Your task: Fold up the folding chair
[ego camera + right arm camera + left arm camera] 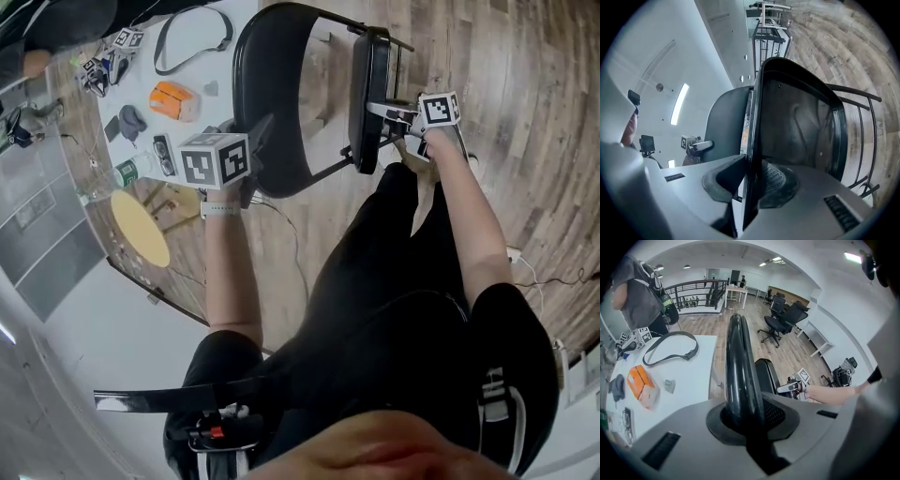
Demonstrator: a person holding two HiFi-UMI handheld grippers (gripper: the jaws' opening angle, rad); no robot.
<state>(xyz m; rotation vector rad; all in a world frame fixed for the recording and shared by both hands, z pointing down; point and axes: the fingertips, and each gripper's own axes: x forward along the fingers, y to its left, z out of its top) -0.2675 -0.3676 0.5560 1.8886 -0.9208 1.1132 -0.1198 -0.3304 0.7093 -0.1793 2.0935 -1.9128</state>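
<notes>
Folding chair: the black folding chair [281,112] stands on the wooden floor [506,112] just in front of the person, beside a white table [211,61].
Backrest: the backrest [267,84] is a broad black panel with a rounded rim. It stands upright, and its top rim is toward the person's left hand.
Seat: the seat [368,94] is tipped up almost on edge. It sits close beside the backrest with a narrow gap between them. In the right gripper view its dark underside faces the camera.
Frame: thin black frame tubes [862,131] run down past the far side of the seat toward the floor.
Left gripper: the left gripper [255,145] points steeply down and is clamped on the backrest's top rim. In the left gripper view the rim fills the space between its pads.
Right gripper: the right gripper [382,111] is held about level. Its jaws are closed on the thin edge of the seat, with one pad on each face.
Arms: both bare forearms reach forward from black sleeves, the left to the backrest and the right to the seat.
Table top: an orange packet [173,100], a looped black strap [192,37] and several small dark items lie spread well apart on it.
Beside the table: a yellow round disc [141,228] sits low near the table's edge, to the left of the person's left arm.
Room: in the left gripper view, black office chairs [780,319] stand farther off on the floor. A dark railing [696,294] runs along the back. Another person in grey [642,296] stands at the table's far side.
</notes>
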